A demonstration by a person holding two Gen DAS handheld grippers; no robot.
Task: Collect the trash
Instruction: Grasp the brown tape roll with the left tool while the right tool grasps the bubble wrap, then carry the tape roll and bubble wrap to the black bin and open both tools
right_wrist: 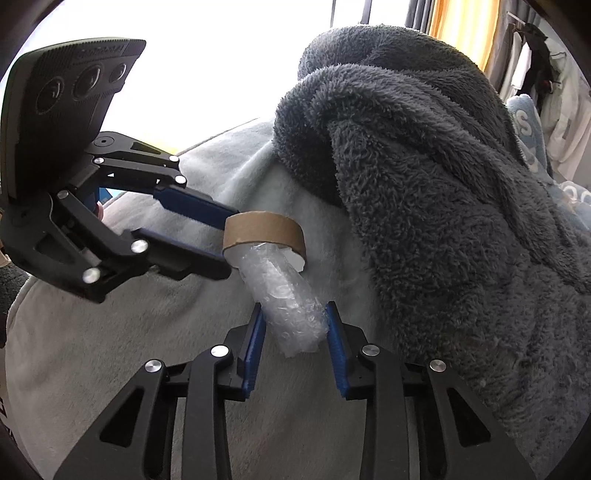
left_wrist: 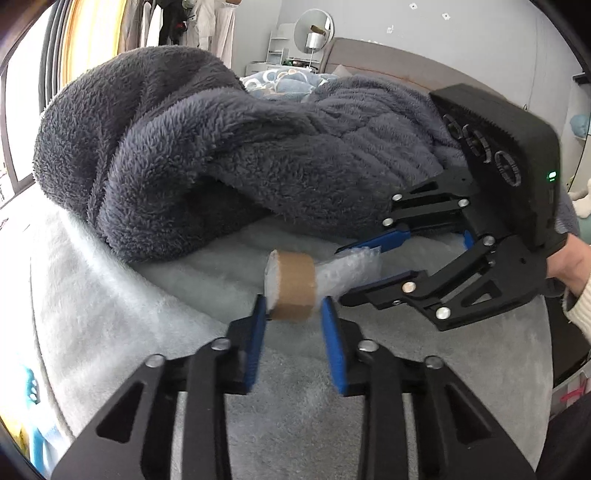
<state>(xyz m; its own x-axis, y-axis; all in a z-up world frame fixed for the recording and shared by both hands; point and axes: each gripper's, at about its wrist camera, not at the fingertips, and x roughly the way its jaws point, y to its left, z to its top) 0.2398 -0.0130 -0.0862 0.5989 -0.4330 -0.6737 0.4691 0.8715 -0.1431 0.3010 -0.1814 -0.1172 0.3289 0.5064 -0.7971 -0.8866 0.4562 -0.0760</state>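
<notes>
A brown cardboard tape ring point(left_wrist: 292, 286) has a roll of clear bubble wrap point(left_wrist: 347, 271) pushed through it, held above a light blue fleece sheet point(left_wrist: 110, 317). My left gripper point(left_wrist: 293, 308) has its blue fingers on both sides of the ring. My right gripper point(right_wrist: 294, 321) is shut on the free end of the bubble wrap point(right_wrist: 288, 295). In the right wrist view the ring point(right_wrist: 264, 234) sits at the tips of the left gripper point(right_wrist: 231, 242). In the left wrist view the right gripper point(left_wrist: 364, 264) comes in from the right.
A dark grey fleece blanket point(left_wrist: 207, 147) is piled on the bed behind the objects, and also shows in the right wrist view point(right_wrist: 424, 166). A patterned blue quilt point(left_wrist: 284, 83) and a round mirror point(left_wrist: 314, 31) lie further back. A bright window point(right_wrist: 221, 55) is on the far side.
</notes>
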